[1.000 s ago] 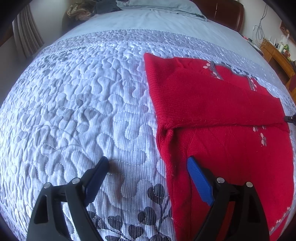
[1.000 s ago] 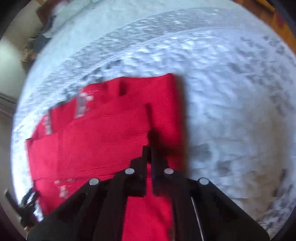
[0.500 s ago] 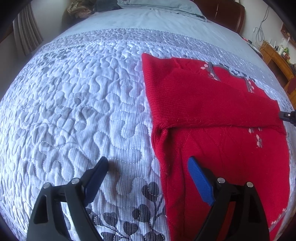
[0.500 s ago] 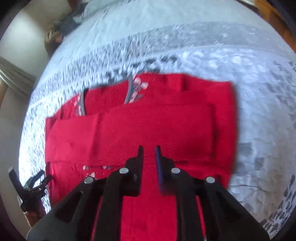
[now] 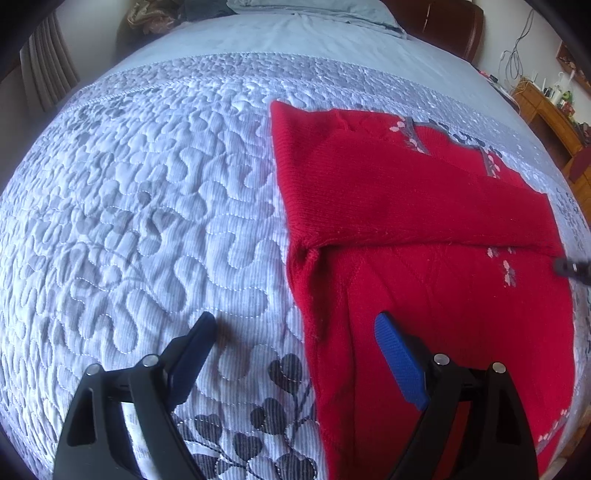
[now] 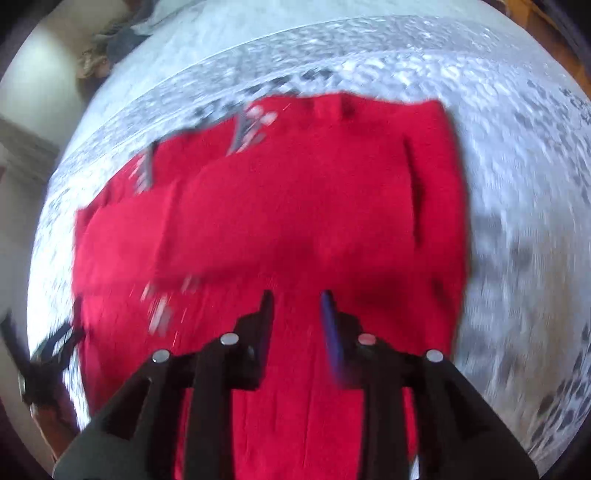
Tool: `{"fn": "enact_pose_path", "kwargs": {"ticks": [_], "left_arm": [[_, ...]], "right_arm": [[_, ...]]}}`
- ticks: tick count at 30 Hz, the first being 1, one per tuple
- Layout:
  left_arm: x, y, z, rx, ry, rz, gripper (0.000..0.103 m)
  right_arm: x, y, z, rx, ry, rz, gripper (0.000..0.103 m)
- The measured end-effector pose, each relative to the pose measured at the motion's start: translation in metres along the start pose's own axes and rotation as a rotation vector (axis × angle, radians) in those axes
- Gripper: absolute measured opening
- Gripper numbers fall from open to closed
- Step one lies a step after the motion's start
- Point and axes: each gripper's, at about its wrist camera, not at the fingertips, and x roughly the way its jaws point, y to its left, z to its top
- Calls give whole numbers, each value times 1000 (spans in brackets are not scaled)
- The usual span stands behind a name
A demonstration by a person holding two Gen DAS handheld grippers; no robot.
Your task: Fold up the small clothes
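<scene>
In the left wrist view, a curtain (image 5: 44, 70) is hanging at the far left, beside the bed (image 5: 295, 33). A quilt (image 5: 147, 206) with stitched swirls and dark heart-shaped leaves is covering the near part of the bed. The left gripper (image 5: 295, 325) is hanging over it with its jaws standing wide apart and nothing between them: one blue finger is sitting over the quilt, the other over the red cloth. The sweater (image 5: 424, 288) is lying flat on the quilt, to the right of the middle, with a sleeve (image 5: 406, 199) lying folded across its chest. Small pale flowers on grey bands are showing near its neckline. At the right edge of this view, a dark tip of the right gripper (image 5: 570, 266) is poking in by the end of the sleeve. A wooden cabinet (image 5: 546, 107) is standing beyond the bed at the far right.

The right wrist view is blurring with motion. At its left edge the left gripper (image 6: 44, 354) is showing dark beside the sweater (image 6: 280, 221), which is filling the middle. The right gripper (image 6: 297, 301) is hovering over the sweater's lower half; its jaws have just been opening and are standing a little apart, with no cloth between them. The quilt (image 6: 524, 206) is spreading away to the right.
</scene>
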Motion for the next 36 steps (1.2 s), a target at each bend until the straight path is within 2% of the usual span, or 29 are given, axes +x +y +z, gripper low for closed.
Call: {"fn": "enact_pose_path", "kwargs": {"ticks": [2, 4, 8, 11, 13, 15, 18, 20, 24, 28, 31, 36], "left_arm": [[0, -3, -2, 11, 4, 9, 88], [1, -8, -7, 27, 8, 14, 90], [-2, -25, -26, 96, 3, 74, 92], [-23, -27, -53, 73, 23, 57, 92], [-44, -27, -78, 72, 22, 78, 92], [-66, -27, -103, 87, 13, 96, 92], [-90, -19, -135, 44, 42, 64, 92], [-100, -13, -152, 9, 63, 21, 92], [-112, -12, -180, -28, 101, -12, 92], [-115, -25, -200, -11, 123, -23, 92], [-114, -29, -212, -10, 147, -46, 92], [-114, -41, -228, 38, 161, -39, 90]], "right_arm": [[-3, 0, -28, -13, 19, 40, 29], [5, -5, -56, -7, 49, 26, 29], [-2, -9, -83, -71, -38, 14, 29], [-22, -1, -100, -94, -27, -4, 39], [-38, 1, -119, -116, -35, 5, 40], [-62, -7, -147, -101, -44, 12, 47], [-77, -23, -181, -44, -16, 41, 51], [-85, -38, -208, -22, -1, 27, 51], [-99, -57, -246, -8, 16, 52, 55], [-100, -60, -266, -20, 49, 80, 58], [-93, -62, -274, -23, 77, 64, 59], [-84, -71, -290, 1, 104, 89, 61]]}}
